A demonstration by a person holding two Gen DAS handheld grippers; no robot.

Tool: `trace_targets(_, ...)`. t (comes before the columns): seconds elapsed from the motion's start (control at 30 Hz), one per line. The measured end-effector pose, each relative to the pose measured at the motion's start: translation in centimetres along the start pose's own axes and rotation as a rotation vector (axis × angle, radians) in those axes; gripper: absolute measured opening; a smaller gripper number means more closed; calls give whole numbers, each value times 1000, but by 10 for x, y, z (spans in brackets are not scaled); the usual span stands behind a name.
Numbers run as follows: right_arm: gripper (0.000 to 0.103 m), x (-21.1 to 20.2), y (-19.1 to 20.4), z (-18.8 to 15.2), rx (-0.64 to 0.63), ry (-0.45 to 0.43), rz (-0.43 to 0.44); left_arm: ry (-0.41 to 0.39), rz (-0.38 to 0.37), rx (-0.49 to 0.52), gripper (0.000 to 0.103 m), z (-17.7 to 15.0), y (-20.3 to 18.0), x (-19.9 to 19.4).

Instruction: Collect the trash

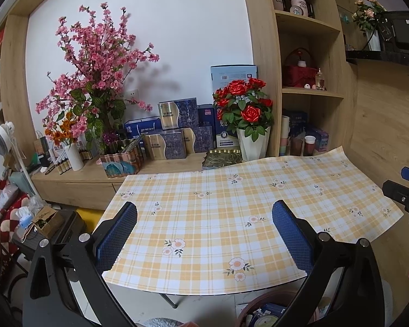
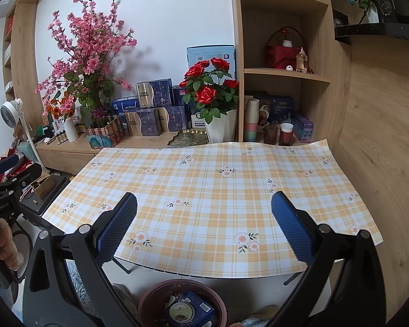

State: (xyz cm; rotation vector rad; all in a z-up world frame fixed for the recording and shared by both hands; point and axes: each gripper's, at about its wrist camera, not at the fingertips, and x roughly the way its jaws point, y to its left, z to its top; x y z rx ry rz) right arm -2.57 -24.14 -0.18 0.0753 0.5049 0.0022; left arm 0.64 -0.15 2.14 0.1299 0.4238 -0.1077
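Right wrist view: both grippers (image 2: 204, 224) (image 1: 204, 230) held spread w/ nothing gripped; tablecloth (image 2: 204, 179) bare, trash seen in bin (image 2: 150, 297); collection judged done, withdrawal suggested

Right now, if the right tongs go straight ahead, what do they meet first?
Probably nothing close: the right tongs are open over the bare checked tablecloth. Farther on stands the rose pot, though depth is unclear.

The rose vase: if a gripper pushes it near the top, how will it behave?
The rose vase would probably tip: it is tall and narrow, with a wide bouquet above. It looks hard and glossy, so possibly slippery and breakable. It would fall toward the boxes beside it.
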Motion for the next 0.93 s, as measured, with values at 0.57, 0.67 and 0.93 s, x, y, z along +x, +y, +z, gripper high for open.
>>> trace_targets(0.57, 97, 1, 1, 2, 0, 3, -3, -3, 14, -2, 97, 1, 0, -1)
trace_targets(0.67, 97, 2, 1, 2, -1, 5, -2, -2, 12, -5, 97, 2, 1, -1)
trace_targets(0.93, 97, 4, 2, 0, -4, 10, 2, 4, 26, -2, 97, 1, 0, -1)
